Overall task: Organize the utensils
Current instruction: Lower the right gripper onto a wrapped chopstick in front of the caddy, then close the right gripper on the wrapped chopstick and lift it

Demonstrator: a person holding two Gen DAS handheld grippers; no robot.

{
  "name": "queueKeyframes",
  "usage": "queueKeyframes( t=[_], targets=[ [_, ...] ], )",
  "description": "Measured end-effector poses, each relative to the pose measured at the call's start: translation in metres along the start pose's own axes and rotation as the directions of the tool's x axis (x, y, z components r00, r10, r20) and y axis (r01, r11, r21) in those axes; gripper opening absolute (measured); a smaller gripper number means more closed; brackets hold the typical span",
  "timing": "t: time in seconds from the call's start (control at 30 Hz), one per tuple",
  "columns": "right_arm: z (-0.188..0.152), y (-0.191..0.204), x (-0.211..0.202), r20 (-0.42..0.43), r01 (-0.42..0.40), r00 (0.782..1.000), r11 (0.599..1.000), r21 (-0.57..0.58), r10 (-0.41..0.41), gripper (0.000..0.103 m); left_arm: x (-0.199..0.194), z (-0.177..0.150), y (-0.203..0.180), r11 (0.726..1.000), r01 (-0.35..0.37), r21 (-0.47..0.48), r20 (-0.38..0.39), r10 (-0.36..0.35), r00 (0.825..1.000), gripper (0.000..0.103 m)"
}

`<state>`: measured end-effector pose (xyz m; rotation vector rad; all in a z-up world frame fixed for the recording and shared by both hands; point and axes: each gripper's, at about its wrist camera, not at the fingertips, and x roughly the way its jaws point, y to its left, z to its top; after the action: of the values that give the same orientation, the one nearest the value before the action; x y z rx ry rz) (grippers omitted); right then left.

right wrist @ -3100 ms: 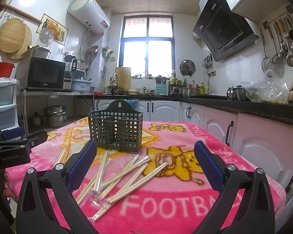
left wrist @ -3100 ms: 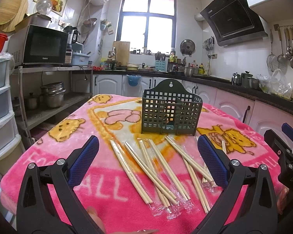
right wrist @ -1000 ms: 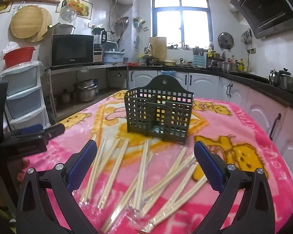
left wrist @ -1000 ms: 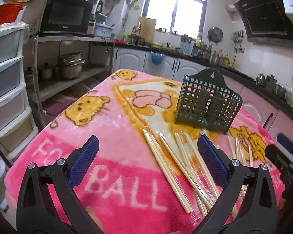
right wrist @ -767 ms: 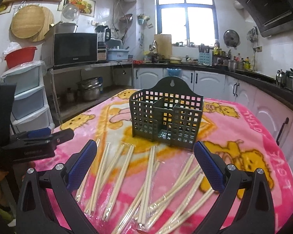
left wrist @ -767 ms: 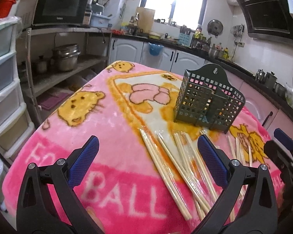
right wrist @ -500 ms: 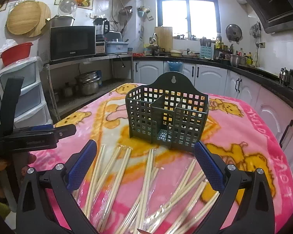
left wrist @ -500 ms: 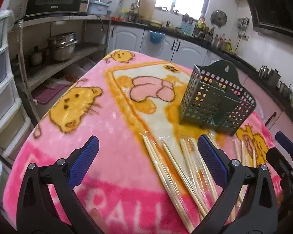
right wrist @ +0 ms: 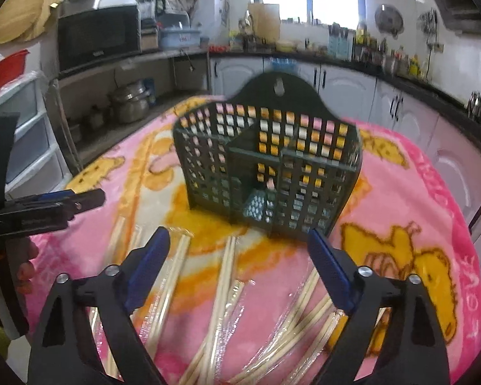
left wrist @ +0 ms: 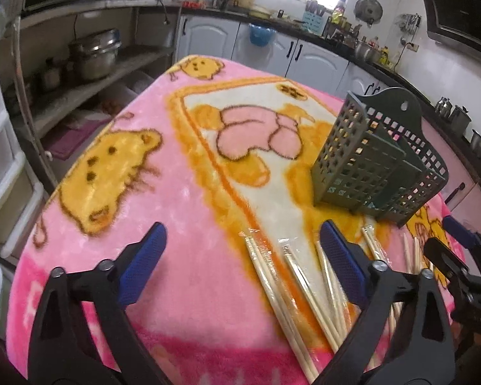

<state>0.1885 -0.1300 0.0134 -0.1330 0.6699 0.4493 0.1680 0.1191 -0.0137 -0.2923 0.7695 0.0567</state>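
Both grippers moved closer to the green lattice holder [right wrist: 266,173], one, upright on the pink plush blanket [left wrist: 189,256]. Wrapped wooden chopstick pairs [right wrist: 223,276], count unclear, lie just before the holder. Left gripper [left wrist: 240,256] and right gripper [right wrist: 239,263] wide, closing, pads touching nothing.

I see the table [left wrist: 189,288] covered by a fuzzy pink blanket [left wrist: 192,192] with yellow cartoon animals and an orange-bordered panel. In my left view, a dark green lattice utensil holder [left wrist: 378,166] stands upright on the blanket at centre right. Wrapped pairs of chopsticks [left wrist: 291,295] lie flat at lower right, just in front of it. In my right view they fan across the bottom, some overlapping.
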Motion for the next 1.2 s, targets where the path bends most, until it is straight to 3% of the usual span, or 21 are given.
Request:
queueKeyframes(
  t=[0.17, 0.23, 0.4, 0.5, 0.67, 0.83, 0.9, 1.07, 1.17, 1.2],
  targets=[
    [0.0, -0.008, 0.026, -0.11, -0.026, 0.994, 1.0, 0.018, 0.028, 0.063, 0.018, 0.001, 0.013, 0.996, 0.07, -0.055, -0.093, -0.075, 0.993, 0.059],
    [-0.001, -0.008, 0.038, -0.158, -0.054, 0.986, 0.998, 0.019, 0.056, 0.055, 0.025, 0.001, 0.016, 0.991, 0.11, -0.077, -0.123, -0.119, 0.985, 0.045],
    [0.0, -0.005, 0.06, -0.232, -0.08, 0.969, 0.997, 0.011, 0.08, 0.039, 0.042, 0.0, 0.022, 0.964, 0.198, -0.179, -0.206, -0.234, 0.95, 0.03],
    [0.003, -0.003, 0.069, -0.259, -0.088, 0.962, 0.996, 0.01, 0.088, 0.034, 0.054, 0.001, 0.026, 0.95, 0.214, -0.227, -0.235, -0.267, 0.934, 0.028],
    [0.007, -0.005, 0.085, -0.306, -0.095, 0.947, 0.995, 0.037, 0.101, 0.032, 0.062, 0.006, 0.027, 0.943, 0.218, -0.251, -0.251, -0.281, 0.926, 0.028],
    [0.009, -0.009, 0.096, -0.338, -0.102, 0.934, 0.992, 0.07, 0.119, 0.03, 0.066, 0.01, 0.023, 0.953, 0.205, -0.222, -0.268, -0.262, 0.927, 0.027],
    [0.009, -0.012, 0.098, -0.34, -0.105, 0.931, 0.99, 0.089, 0.13, 0.03, 0.068, 0.011, 0.022, 0.959, 0.194, -0.205, -0.272, -0.246, 0.93, 0.022],
    [0.01, -0.022, 0.098, -0.336, -0.099, 0.933, 0.989, 0.112, 0.131, 0.021, 0.072, 0.013, 0.022, 0.971, 0.165, -0.171, -0.281, -0.209, 0.937, 0.012],
    [0.013, -0.03, 0.094, -0.321, -0.105, 0.937, 0.986, 0.126, 0.14, 0.007, 0.072, 0.013, 0.02, 0.978, 0.152, -0.141, -0.279, -0.186, 0.942, 0.005],
    [0.013, -0.033, 0.092, -0.313, -0.117, 0.937, 0.984, 0.138, 0.155, 0.007, 0.071, 0.013, 0.02, 0.979, 0.151, -0.136, -0.278, -0.184, 0.943, 0.003]
  ],
)
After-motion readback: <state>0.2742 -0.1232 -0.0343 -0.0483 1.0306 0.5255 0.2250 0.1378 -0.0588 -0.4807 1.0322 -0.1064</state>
